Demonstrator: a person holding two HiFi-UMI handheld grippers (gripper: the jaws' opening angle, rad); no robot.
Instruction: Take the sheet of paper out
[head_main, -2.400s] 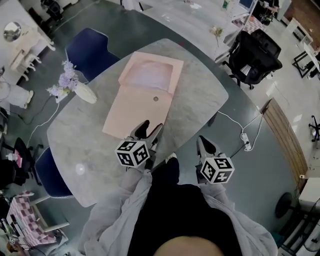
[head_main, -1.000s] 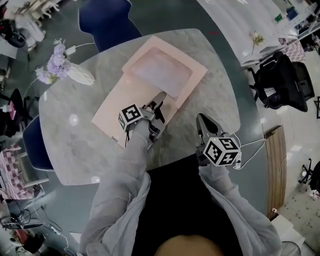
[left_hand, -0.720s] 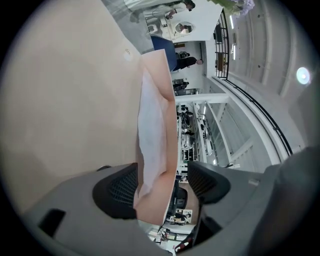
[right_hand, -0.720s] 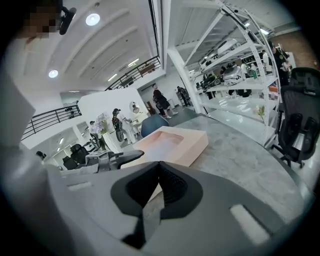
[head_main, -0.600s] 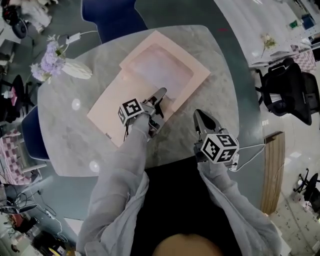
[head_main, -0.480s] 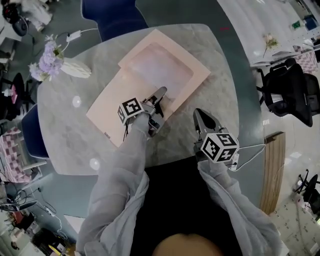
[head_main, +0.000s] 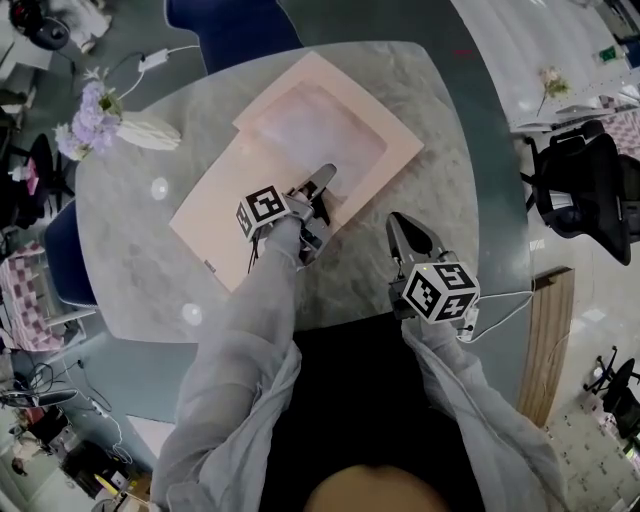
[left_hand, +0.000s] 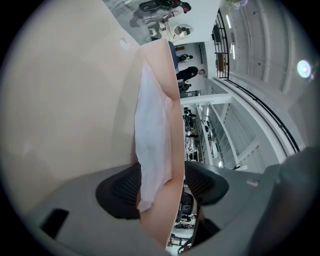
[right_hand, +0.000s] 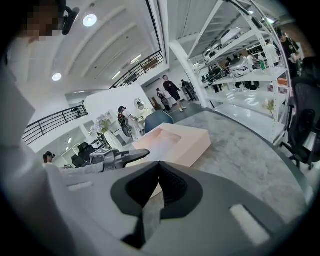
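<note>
Over the table (head_main: 372, 288), left hand-held gripper (head_main: 324, 187) is closing round, seemingly, paper (left_hand: 150, 131).

Bright, even white light throughout, with barely a shadow. Lit from round ceiling lamps (right_hand: 90, 20) high above the right claw (right_hand: 159, 170) (one more, flaring, up and right of the left claw (left_hand: 160, 185)). Pale glints on the counter (head_main: 140, 240) left of that claw. Heavy fisheye bending and black corners around each claw; close foreground soft.

Mottled grey stone-look table (head_main: 420, 150), faintly glossy, matt pink card box (head_main: 225, 195), thin translucent white sheet of paper (left_hand: 152, 130), cloth sleeve (head_main: 250, 340)
</note>
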